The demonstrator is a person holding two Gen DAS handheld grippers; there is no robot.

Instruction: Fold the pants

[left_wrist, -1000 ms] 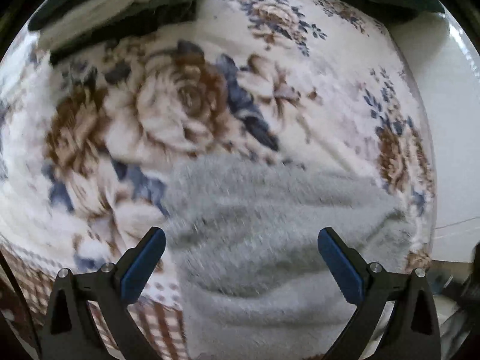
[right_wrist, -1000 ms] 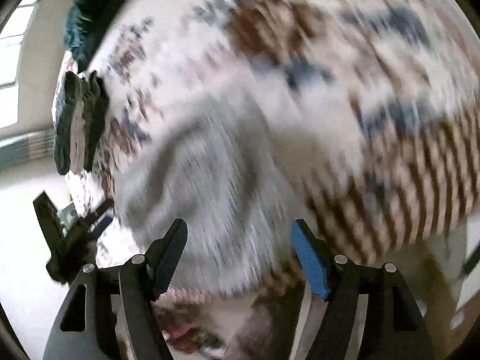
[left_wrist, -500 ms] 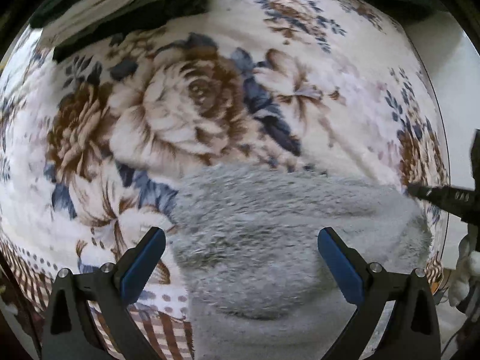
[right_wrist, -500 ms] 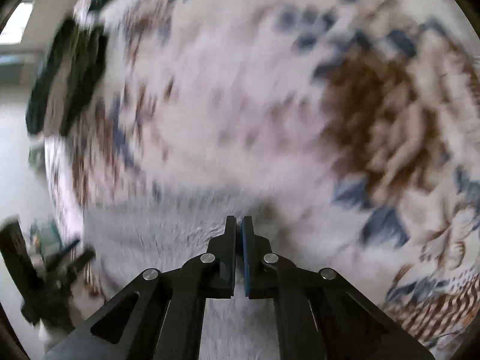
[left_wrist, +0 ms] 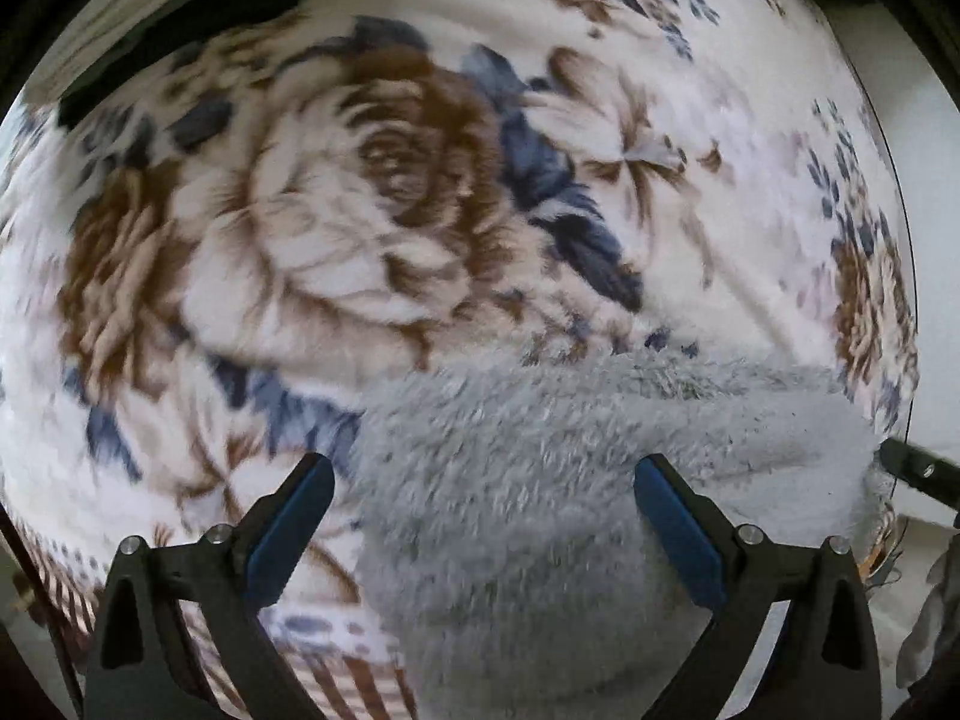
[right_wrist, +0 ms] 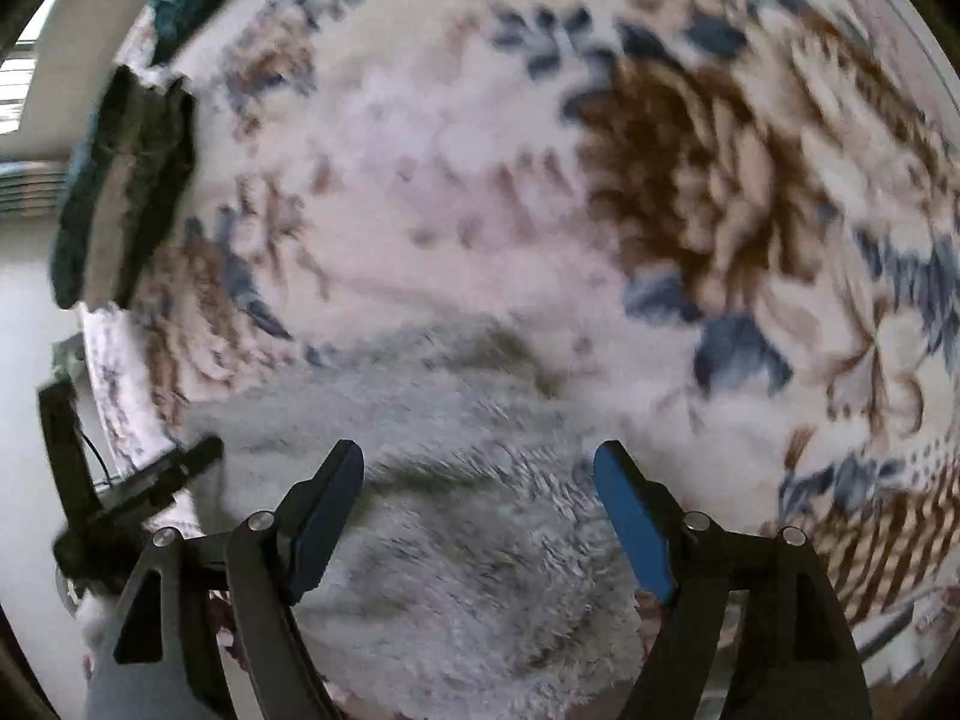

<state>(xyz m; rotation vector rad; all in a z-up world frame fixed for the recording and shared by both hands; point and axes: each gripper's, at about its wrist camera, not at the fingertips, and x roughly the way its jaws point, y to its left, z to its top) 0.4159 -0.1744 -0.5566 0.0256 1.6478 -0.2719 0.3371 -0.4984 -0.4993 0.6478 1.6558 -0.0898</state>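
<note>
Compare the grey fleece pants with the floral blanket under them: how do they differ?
Colour: the grey fleece pants are plain grey; the floral blanket is white with brown and blue flowers. Extent: the pants cover a small patch near the edge; the blanket fills most of both views. Position: the pants lie on the blanket. Both look soft and fuzzy.

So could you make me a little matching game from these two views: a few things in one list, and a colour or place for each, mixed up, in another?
Things:
1. fluffy pants
2. blanket
3. gripper pads
4. folded clothes pile

Descriptions:
A. blue
B. at the blanket's far left edge in the right wrist view
C. pale grey
D. white with brown and blue flowers

Pairs: 1-C, 2-D, 3-A, 4-B
</note>
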